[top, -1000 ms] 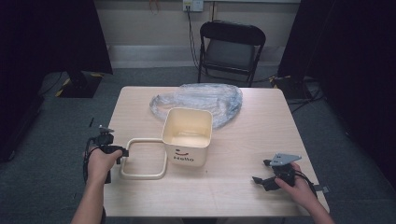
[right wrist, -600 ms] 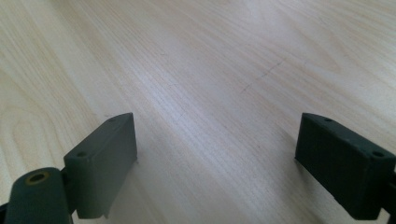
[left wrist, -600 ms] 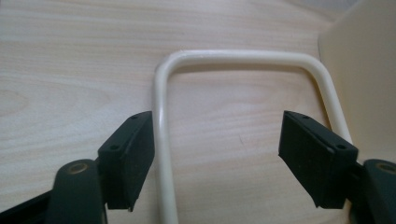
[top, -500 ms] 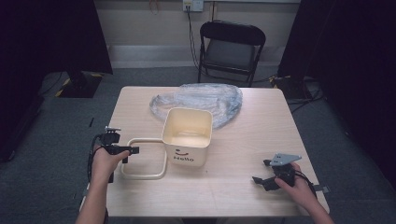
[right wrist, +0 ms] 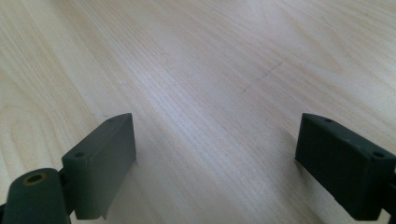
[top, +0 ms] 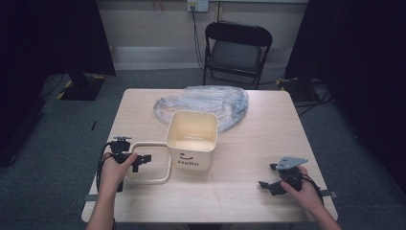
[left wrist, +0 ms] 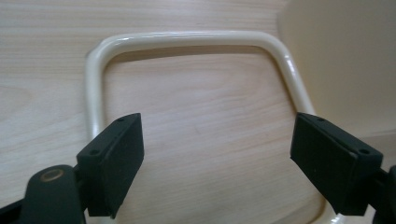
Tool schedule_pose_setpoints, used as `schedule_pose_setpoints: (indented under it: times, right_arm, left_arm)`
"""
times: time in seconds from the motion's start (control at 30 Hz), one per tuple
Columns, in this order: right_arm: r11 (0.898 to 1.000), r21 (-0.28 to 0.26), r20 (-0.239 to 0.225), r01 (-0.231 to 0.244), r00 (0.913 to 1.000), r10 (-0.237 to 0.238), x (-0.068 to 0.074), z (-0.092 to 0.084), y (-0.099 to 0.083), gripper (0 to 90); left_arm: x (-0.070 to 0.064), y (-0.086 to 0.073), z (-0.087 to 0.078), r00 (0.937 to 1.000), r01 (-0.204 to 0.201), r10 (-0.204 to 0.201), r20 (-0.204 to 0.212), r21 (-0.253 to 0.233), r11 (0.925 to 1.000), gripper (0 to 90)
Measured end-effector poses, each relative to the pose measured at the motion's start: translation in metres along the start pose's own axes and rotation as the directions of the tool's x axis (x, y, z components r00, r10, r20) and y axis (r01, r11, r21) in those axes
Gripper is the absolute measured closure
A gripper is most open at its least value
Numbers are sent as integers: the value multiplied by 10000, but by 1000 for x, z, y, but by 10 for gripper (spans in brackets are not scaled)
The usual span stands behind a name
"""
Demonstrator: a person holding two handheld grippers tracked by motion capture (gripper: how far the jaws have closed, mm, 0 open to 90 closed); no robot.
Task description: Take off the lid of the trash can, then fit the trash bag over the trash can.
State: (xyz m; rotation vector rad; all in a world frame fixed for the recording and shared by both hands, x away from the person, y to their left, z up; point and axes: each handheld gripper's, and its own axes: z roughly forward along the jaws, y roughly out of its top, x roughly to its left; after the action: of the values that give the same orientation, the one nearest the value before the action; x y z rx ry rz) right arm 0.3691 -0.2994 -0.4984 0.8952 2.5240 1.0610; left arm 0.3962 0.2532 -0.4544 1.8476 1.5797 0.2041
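Cream square plastic bucket (top: 191, 139) reading "Hello" in high view, left claw (left wrist: 215, 163) just opened, straddling cream handle loop (left wrist: 187, 39), nothing gripped, right claw (right wrist: 215, 163) open over bare table (right wrist: 210, 60).

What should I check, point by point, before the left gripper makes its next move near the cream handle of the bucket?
1. Left gripper open: ok. Its jaws have just been opening and stand wide, with no pad pressing on anything.
2. Cream loop handle free: ok, it lies flat on the light wooden table, beside the jaws.
3. Cream square plastic bucket with "Hello" print upright: ok.
4. Right gripper out of the way: ok, open over bare wood at the table's near right.
5. Crumpled clear plastic bag away from the handle: ok, it lies behind the bucket.
6. Bucket contents: cannot tell.
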Motion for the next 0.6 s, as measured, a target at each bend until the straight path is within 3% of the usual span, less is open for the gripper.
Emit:
schedule_pose_setpoints:
  times: [0.13, 0.43, 0.6]
  right_arm:
    - [9998, 184, -28, 53, 10000, -52, 0, 0, 3, 114]
    - [9989, 462, -92, 77, 9999, -73, -7, 6, 14, 139]
    - [9986, 261, -125, -471, 9988, 474, -19, 12, 23, 140]
  left_arm:
    - [-6, -2, -4, 9997, -251, 252, 70, -143, 9996, 170]
    - [-12, -4, -6, 9974, -674, 673, 241, 20, 9977, 170]
    - [-14, -6, -3, 9967, -787, 785, 228, 91, 9969, 170]
